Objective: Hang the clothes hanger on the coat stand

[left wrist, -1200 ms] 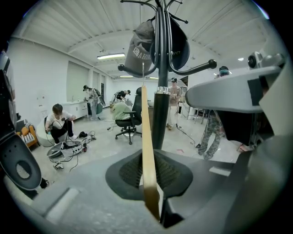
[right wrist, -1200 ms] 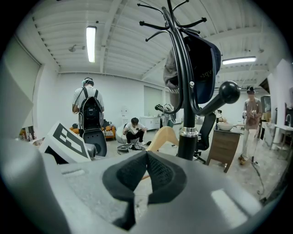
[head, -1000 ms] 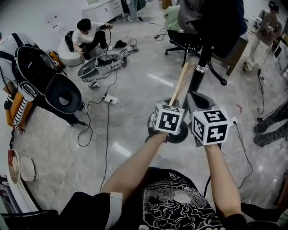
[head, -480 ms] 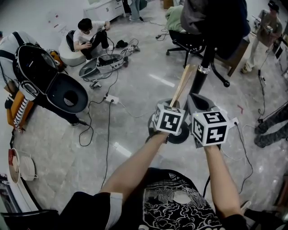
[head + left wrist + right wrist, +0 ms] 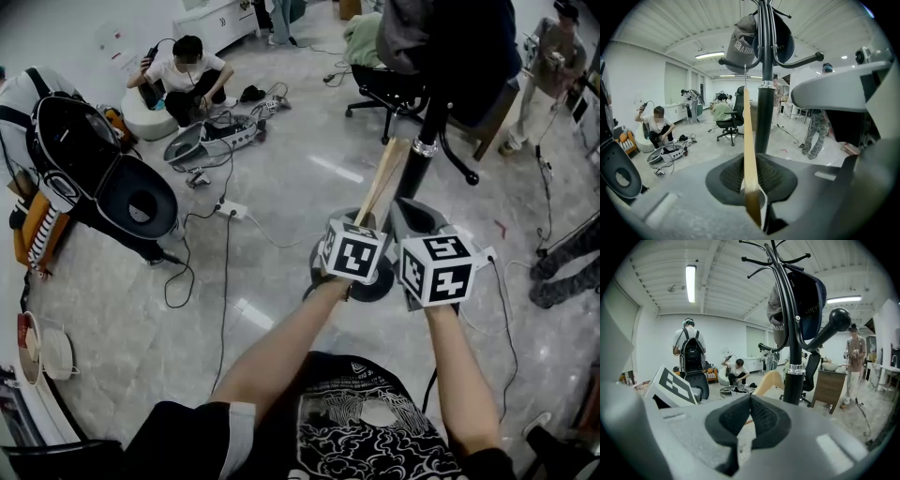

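Observation:
A wooden clothes hanger (image 5: 380,180) sticks up and away from my left gripper (image 5: 359,228), which is shut on its lower end. In the left gripper view the hanger (image 5: 749,154) is edge-on, and its thin metal hook (image 5: 745,75) rises close beside the black pole of the coat stand (image 5: 763,108), just under a curved arm. Caps (image 5: 743,44) hang on the stand's upper arms. My right gripper (image 5: 414,217) is beside the left one, next to the pole (image 5: 417,164). Its pads (image 5: 761,420) meet with nothing between them. The coat stand (image 5: 790,333) rises directly ahead of it.
The stand's round base (image 5: 375,279) sits on the grey floor below my grippers. Cables and a power strip (image 5: 228,207) trail to the left. An office chair (image 5: 389,89) stands behind the stand, a person with a black backpack (image 5: 70,150) is at left, and other people are around.
Both grippers and the hanger stay almost where they were. The person seated on the floor at the back has sat up and raised an arm.

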Available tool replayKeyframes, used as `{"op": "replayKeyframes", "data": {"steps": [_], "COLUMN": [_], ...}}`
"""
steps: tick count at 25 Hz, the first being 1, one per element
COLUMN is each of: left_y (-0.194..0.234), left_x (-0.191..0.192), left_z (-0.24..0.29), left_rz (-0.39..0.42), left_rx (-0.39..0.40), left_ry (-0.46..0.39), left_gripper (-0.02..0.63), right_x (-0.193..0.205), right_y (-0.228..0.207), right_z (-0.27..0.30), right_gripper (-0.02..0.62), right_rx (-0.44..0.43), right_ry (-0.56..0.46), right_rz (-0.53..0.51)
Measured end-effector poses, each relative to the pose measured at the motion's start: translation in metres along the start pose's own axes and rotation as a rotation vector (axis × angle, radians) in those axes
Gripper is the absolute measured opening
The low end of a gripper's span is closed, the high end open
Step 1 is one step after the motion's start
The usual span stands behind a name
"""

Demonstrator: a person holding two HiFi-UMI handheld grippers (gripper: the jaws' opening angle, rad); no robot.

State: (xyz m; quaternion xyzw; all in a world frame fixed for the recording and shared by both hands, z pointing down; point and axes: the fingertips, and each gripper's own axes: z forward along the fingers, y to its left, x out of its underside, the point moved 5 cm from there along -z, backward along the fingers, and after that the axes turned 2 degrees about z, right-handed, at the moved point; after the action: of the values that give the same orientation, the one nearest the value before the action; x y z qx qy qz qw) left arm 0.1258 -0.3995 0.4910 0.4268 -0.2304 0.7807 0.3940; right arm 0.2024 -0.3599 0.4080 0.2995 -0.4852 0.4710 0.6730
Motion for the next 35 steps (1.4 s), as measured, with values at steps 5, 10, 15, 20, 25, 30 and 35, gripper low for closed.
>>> {"op": "replayKeyframes", "data": {"steps": [5,10,15,20,25,30,35], "left_y": [-0.004,-0.005,-0.004,-0.005,-0.009,-0.012,-0.023], "left_x": [0.002,0.003,0.002,0.002,-0.007,-0.016,-0.022], "left_z": [0.001,-0.001,-0.003,-0.003,-0.011,-0.026,-0.046], "left_rz": [0.002,-0.003,-0.013,-0.009,-0.001,0.004,0.009], "left_rx": [0.017,0.023,0.030,0.026,0.011,-0.001,0.003], "left_ry": [-0.010,-0.017,-0.022,-0.031,-0.053,-0.079,-0.100], "left_gripper": [0.034,0.037,0.086,0.124,0.125,0.126,0.124], "right_x": [0.003,0.005,0.004,0.006,0.006,0.005,0.006], "right_y": [-0.002,-0.002,-0.003,-0.005,-0.008,-0.007,-0.003], "right_z": [-0.003,-0.006,-0.008,-0.011,-0.017,-0.025,-0.038], "right_gripper": [0.000,0.000,0.000,0.000,0.000,0.000,0.000], "right_rx": [0.006,0.008,0.007,0.000,-0.009,-0.022,-0.029], "right_ry": [0.000,0.000,0.000,-0.006,-0.009,-0.013,-0.027], "right_rz": [0.005,0.007,0.006,0.007,0.012,0.025,0.039]}}
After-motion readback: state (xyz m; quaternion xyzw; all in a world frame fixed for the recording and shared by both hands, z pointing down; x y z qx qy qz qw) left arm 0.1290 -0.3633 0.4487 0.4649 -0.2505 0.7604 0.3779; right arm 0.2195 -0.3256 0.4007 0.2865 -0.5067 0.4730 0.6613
